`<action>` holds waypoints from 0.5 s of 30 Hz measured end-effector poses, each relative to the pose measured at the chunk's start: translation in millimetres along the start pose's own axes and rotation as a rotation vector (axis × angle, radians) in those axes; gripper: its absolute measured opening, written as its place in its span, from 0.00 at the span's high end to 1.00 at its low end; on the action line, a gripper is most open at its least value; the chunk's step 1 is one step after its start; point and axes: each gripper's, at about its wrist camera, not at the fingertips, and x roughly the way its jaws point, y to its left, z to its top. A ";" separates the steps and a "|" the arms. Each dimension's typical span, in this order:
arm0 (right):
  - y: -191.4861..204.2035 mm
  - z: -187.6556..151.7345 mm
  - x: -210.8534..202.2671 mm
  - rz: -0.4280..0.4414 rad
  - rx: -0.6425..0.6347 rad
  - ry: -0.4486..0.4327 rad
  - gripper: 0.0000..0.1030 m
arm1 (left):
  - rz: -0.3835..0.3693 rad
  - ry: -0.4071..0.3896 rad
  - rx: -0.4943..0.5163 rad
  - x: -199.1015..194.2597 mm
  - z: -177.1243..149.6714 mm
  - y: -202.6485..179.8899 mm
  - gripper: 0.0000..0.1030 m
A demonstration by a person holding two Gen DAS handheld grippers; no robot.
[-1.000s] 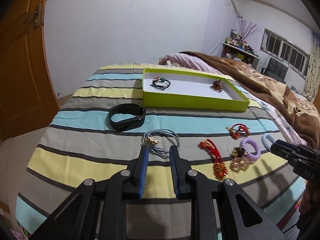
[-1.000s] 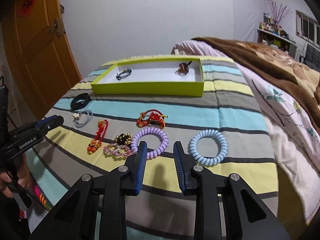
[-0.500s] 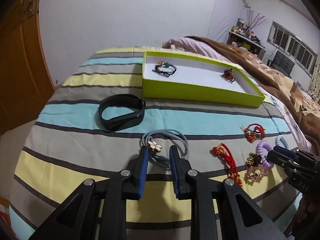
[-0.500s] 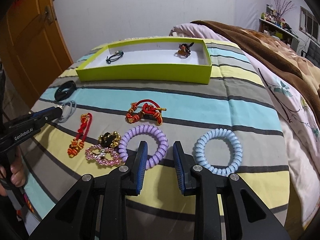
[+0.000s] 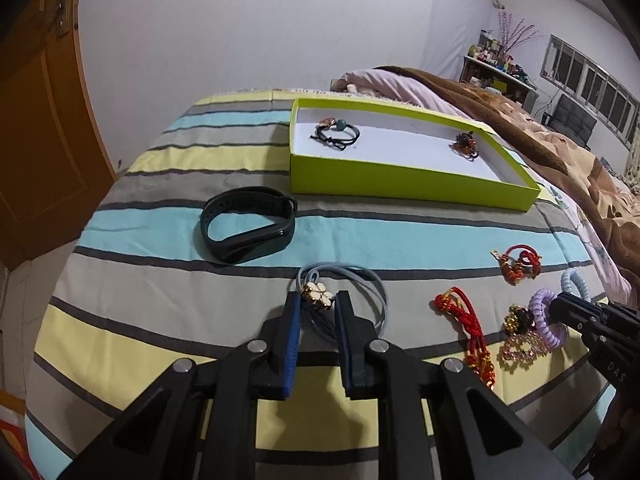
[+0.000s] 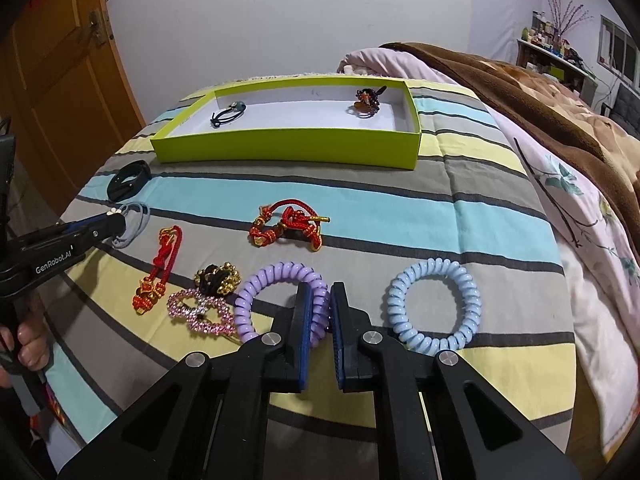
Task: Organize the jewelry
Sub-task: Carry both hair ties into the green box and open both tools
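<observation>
A grey hair tie (image 5: 372, 284) with a white flower charm (image 5: 318, 295) lies on the striped bedspread. My left gripper (image 5: 318, 300) straddles the charm and cords, and its jaws are closing without visibly pressing on them. It also shows at the left of the right wrist view as the left gripper (image 6: 118, 222). My right gripper (image 6: 320, 292) is shut on the near side of a purple spiral hair tie (image 6: 272, 276), which still lies on the bed. A lime-green tray (image 5: 400, 184) stands further back, holding a black hair tie (image 5: 336, 134) and a brown beaded piece (image 5: 466, 144).
A black wristband (image 5: 248, 228) lies left of the tray. Between the grippers lie two red knotted bracelets (image 6: 288, 224) (image 6: 160, 272), a pink rhinestone clip (image 6: 200, 312) and a black-gold scrunchie (image 6: 218, 278). A blue spiral tie (image 6: 434, 304) is right of the purple one. A brown blanket (image 6: 520, 92) covers the right.
The left gripper came forward and down onto the grey hair tie, and its jaws narrowed around the flower charm. The right gripper's jaws closed onto the purple spiral tie.
</observation>
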 end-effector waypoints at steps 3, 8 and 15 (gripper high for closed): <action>-1.7 -0.5 -5.4 0.012 0.008 -0.015 0.91 | -0.011 -0.025 0.021 -8.0 -3.5 -3.5 0.83; -2.1 -0.5 -17.5 0.024 0.015 -0.047 0.91 | -0.053 -0.063 0.016 -23.7 -5.6 -3.6 0.83; -1.4 3.0 -34.8 0.037 0.022 -0.090 0.91 | -0.086 -0.120 0.019 -47.6 -2.1 -6.5 0.83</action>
